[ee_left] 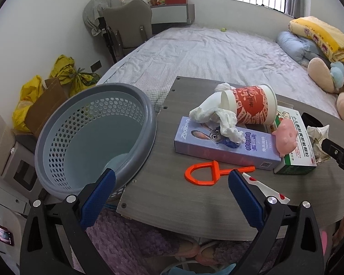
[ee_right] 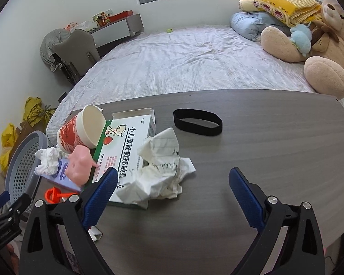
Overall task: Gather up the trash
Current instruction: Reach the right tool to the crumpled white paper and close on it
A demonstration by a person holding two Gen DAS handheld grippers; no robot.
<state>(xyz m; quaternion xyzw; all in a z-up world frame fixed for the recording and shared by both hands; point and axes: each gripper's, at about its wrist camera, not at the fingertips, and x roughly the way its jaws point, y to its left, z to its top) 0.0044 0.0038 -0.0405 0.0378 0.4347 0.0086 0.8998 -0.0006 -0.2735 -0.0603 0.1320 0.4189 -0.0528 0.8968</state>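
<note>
A grey perforated basket (ee_left: 146,123) stands at the table's left edge; it also shows in the right wrist view (ee_right: 23,151). On the table lie a red and white paper cup (ee_left: 254,107) on its side, a crumpled white tissue (ee_left: 217,119), a purple Zootopia box (ee_left: 224,146), a pink pig toy (ee_left: 285,138), a green and white medicine box (ee_right: 128,142) and crumpled lined paper (ee_right: 160,167). My left gripper (ee_left: 172,178) is open and empty, above the table's near left edge beside the basket. My right gripper (ee_right: 173,181) is open and empty, just behind the crumpled paper.
An orange plastic tool (ee_left: 208,174) and a small red and white wrapper (ee_left: 268,188) lie near my left gripper. A black elastic band (ee_right: 197,122) lies mid-table. A bed with pillows and plush toys (ee_right: 321,45) is behind the table. Yellow bags (ee_left: 64,73) sit on the floor at left.
</note>
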